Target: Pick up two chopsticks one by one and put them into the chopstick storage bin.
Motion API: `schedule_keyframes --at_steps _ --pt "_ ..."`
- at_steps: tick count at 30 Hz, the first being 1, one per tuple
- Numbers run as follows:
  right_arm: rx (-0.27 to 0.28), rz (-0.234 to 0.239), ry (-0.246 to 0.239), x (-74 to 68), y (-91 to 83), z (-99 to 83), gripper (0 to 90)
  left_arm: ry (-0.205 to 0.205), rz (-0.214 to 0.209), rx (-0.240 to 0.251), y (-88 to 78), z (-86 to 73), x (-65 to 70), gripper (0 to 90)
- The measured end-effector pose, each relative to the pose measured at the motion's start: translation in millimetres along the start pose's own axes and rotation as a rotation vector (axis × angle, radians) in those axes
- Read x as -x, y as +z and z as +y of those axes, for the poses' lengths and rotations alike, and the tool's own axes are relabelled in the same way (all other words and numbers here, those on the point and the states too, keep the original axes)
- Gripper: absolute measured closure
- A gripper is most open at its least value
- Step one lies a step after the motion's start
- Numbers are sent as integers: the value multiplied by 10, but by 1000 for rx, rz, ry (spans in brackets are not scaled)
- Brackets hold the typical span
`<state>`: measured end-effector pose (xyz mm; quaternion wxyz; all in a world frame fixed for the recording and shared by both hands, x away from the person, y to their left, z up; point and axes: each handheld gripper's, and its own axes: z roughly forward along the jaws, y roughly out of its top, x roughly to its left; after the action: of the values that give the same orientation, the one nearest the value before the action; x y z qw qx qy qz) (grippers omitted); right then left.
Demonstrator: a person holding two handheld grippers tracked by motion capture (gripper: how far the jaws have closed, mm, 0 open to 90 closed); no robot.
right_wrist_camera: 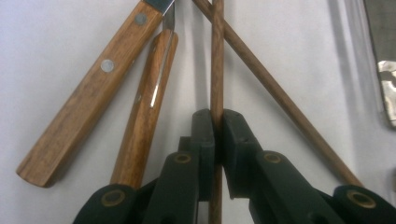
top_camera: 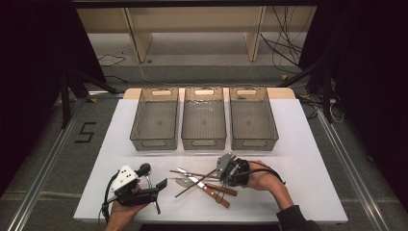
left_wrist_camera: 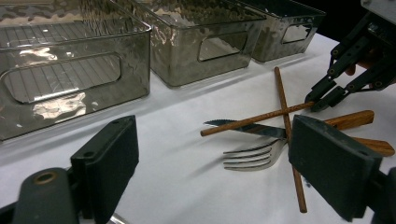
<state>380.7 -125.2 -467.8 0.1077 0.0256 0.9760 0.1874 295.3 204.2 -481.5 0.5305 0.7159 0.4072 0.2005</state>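
Right gripper [right_wrist_camera: 217, 123]: clamped on chopstick [right_wrist_camera: 216, 60] | Chopstick: on table [top_camera: 298, 144], crossing second chopstick [right_wrist_camera: 275, 93], beside knife [right_wrist_camera: 88, 93] | Left gripper [left_wrist_camera: 212, 163]: jaws wide apart, nothing between, facing fork [left_wrist_camera: 252, 156] | Bins [top_camera: 203, 118]: beyond cutlery

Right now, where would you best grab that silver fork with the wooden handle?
Grip the wooden handle, coming from above on its right end. The silver fork lies flat, its tines thin and its neck crossed by a brown wooden chopstick, so only that end seems free.

Right tool [right_wrist_camera: 217, 123] clamped shut; left tool [left_wrist_camera: 212, 163] gaping wide.
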Motion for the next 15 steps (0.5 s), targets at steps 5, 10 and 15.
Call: schedule_keyframes --at_steps 5,10,15 --pt "89 -21 20 3 -144 -5 844 -3 2 2 3 1 2 159" --pt "170 -37 75 -1 -259 25 845 -8 -11 -3 3 33 36 159" --pt "248 -82 155 -45 -351 100 845 -86 -62 5 21 131 90 162"
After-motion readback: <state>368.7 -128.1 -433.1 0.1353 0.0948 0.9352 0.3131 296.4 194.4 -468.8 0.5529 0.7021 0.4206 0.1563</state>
